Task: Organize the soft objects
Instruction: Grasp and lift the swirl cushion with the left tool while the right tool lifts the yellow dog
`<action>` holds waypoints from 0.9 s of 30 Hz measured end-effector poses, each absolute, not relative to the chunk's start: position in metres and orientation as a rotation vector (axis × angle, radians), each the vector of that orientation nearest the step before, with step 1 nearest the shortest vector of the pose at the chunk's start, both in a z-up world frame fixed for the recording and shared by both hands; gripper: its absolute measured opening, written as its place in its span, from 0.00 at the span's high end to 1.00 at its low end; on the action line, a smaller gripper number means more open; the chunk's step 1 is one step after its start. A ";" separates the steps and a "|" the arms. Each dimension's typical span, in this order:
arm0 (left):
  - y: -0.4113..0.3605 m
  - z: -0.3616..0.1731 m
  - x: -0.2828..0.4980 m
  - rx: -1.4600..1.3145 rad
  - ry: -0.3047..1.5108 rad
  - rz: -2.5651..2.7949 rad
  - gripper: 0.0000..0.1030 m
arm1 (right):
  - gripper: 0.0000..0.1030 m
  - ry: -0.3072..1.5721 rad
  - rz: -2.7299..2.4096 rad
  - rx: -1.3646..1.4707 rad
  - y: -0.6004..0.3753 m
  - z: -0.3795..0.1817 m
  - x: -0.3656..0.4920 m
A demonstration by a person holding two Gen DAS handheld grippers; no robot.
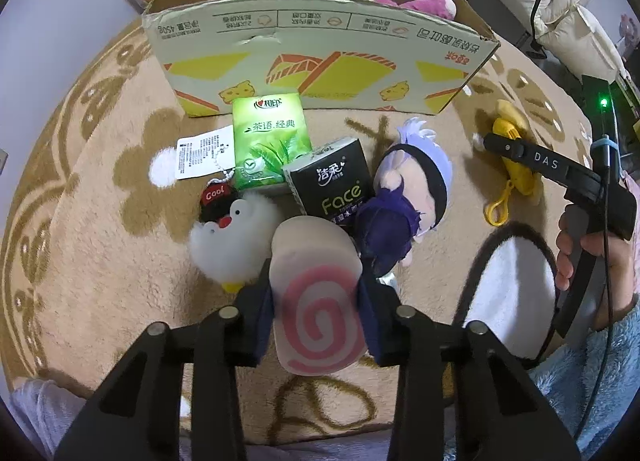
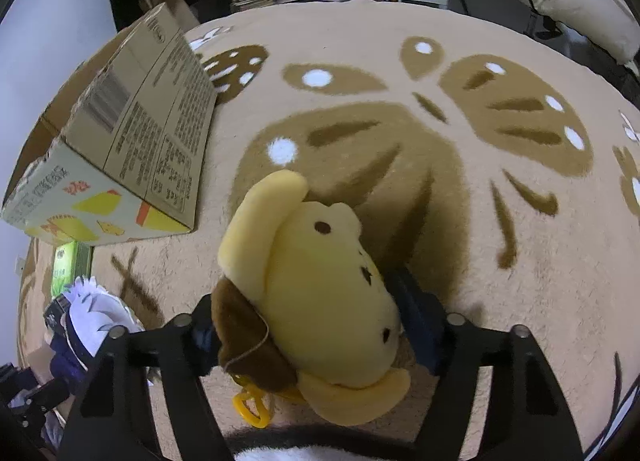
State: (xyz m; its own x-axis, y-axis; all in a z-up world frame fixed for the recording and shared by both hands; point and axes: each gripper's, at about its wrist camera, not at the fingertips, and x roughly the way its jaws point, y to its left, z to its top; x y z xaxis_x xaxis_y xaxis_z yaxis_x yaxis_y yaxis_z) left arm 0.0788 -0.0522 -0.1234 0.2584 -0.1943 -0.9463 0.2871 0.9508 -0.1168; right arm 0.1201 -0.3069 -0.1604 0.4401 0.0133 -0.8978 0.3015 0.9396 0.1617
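My left gripper (image 1: 316,289) is shut on a white plush roll with a pink swirl (image 1: 316,317), its pads pressing both sides of it just above the rug. My right gripper (image 2: 316,325) is shut on a yellow plush dog with brown ears (image 2: 320,281) and a yellow clip (image 2: 252,409). In the left wrist view that dog (image 1: 516,177) lies on the rug at the right, under the right gripper's black body. A white bird plush (image 1: 228,237), a purple-haired doll (image 1: 408,197), a green tissue pack (image 1: 270,141) and a black tissue pack (image 1: 336,189) lie in front of the open cardboard box (image 1: 320,61).
A pink plush (image 1: 424,5) lies inside the box. A white plush piece with a black rim (image 1: 512,293) lies at the right, near the person's hand (image 1: 600,253). The beige patterned rug (image 2: 440,81) stretches behind; shelves and bedding stand past its edge.
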 end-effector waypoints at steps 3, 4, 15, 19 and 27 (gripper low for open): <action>-0.052 -0.119 0.078 0.078 1.253 -0.320 0.73 | 0.34 1.090 -0.186 0.339 -0.310 -0.157 0.117; -0.050 -0.118 0.078 0.081 1.245 -0.316 0.74 | 0.36 1.082 -0.187 0.338 -0.310 -0.156 0.116; -0.039 -0.097 0.076 0.090 1.152 -0.257 0.78 | 0.46 1.007 -0.095 0.288 -0.287 -0.135 0.113; -0.035 -0.089 0.078 0.095 1.117 -0.243 0.79 | 0.46 0.968 -0.046 0.292 -0.277 -0.124 0.111; -0.029 -0.074 0.080 0.082 1.057 -0.232 0.82 | 0.46 0.880 0.033 0.299 -0.262 -0.099 0.103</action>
